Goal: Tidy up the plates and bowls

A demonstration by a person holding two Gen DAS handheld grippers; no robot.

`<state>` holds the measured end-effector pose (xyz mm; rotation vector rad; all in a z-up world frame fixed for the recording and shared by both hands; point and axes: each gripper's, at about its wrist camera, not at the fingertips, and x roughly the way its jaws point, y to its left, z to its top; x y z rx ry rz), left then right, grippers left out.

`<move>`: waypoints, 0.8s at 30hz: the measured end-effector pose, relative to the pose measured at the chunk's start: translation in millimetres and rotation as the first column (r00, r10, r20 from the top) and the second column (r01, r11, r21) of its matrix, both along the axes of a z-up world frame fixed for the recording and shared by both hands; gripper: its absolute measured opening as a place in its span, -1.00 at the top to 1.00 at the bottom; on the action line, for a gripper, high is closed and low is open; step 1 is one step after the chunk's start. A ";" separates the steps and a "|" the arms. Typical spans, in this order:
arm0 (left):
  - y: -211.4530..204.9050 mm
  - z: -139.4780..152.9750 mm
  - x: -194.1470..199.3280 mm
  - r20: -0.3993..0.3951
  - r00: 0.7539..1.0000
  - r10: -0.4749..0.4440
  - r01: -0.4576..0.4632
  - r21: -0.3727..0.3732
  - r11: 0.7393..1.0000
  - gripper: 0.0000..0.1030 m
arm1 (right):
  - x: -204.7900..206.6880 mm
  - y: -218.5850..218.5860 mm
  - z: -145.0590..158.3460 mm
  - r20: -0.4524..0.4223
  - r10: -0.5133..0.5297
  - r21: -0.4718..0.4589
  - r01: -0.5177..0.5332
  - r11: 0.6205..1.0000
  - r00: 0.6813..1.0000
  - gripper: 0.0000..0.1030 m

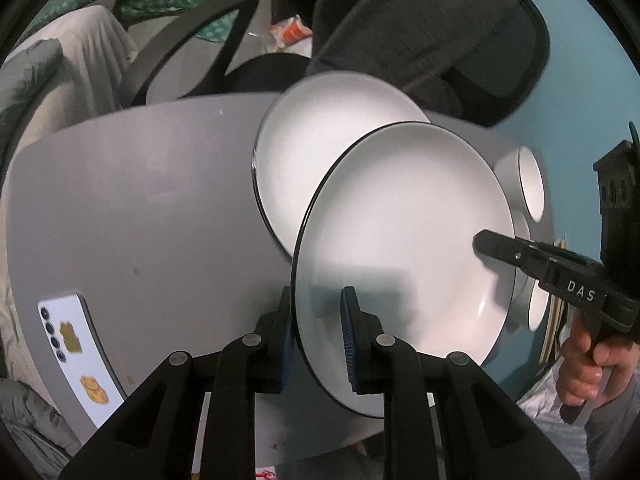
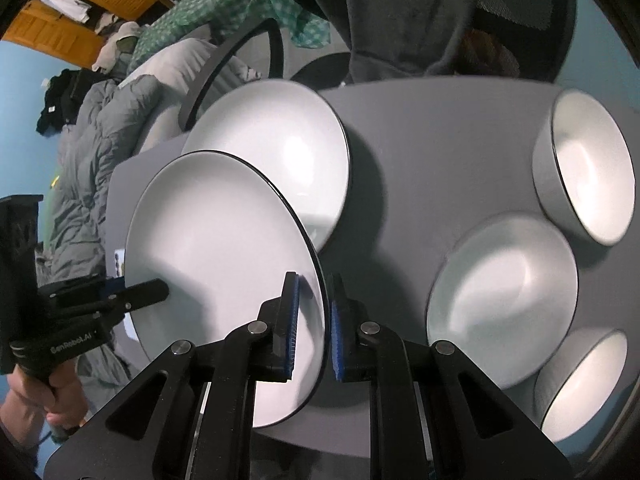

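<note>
Left gripper (image 1: pixel 316 336) and right gripper (image 2: pixel 312 328) clamp opposite rims of plate (image 1: pixel 400 240), sharing weight; plate raised, tilted, above table (image 1: pixel 140 200) beside second plate (image 1: pixel 320 140), likely for stacking.

A grey table (image 2: pixel 420 152) with rounded corners is being used as the support for the dishes. A white plate (image 2: pixel 276 152) with a dark rim is being borne on its far side. Three white bowls (image 2: pixel 588 168) (image 2: pixel 504 296) (image 2: pixel 584 380) are being carried along its right edge, close together. A white phone (image 1: pixel 76 356) is being kept face down at its near left corner.
</note>
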<state>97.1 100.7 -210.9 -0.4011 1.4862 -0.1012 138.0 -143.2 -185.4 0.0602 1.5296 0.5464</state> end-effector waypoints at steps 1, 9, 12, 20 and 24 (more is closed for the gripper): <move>0.4 -0.2 3.1 0.001 1.000 0.007 -0.007 0.002 1.000 0.62 | 3.7 1.7 -0.9 -0.002 0.000 0.002 0.000 1.000 1.000 0.72; 10.3 -18.0 28.8 -0.015 0.999 0.043 -0.042 0.031 0.999 0.61 | 37.3 16.5 -13.3 -0.024 0.008 -0.003 -0.008 1.000 1.000 0.72; 11.5 -22.7 37.9 -0.026 0.999 0.047 -0.046 0.044 0.998 0.61 | 47.4 21.6 -19.5 -0.030 0.014 -0.008 -0.014 1.000 0.999 0.72; 13.6 -27.9 53.5 -0.027 0.999 0.040 -0.037 0.101 0.994 0.57 | 62.0 29.5 -31.4 -0.051 0.016 -0.012 -0.016 1.000 0.999 0.71; 15.1 -35.3 58.4 -0.044 0.998 0.044 -0.039 0.109 0.993 0.57 | 65.7 33.4 -37.0 -0.057 0.023 -0.020 -0.025 0.999 0.998 0.71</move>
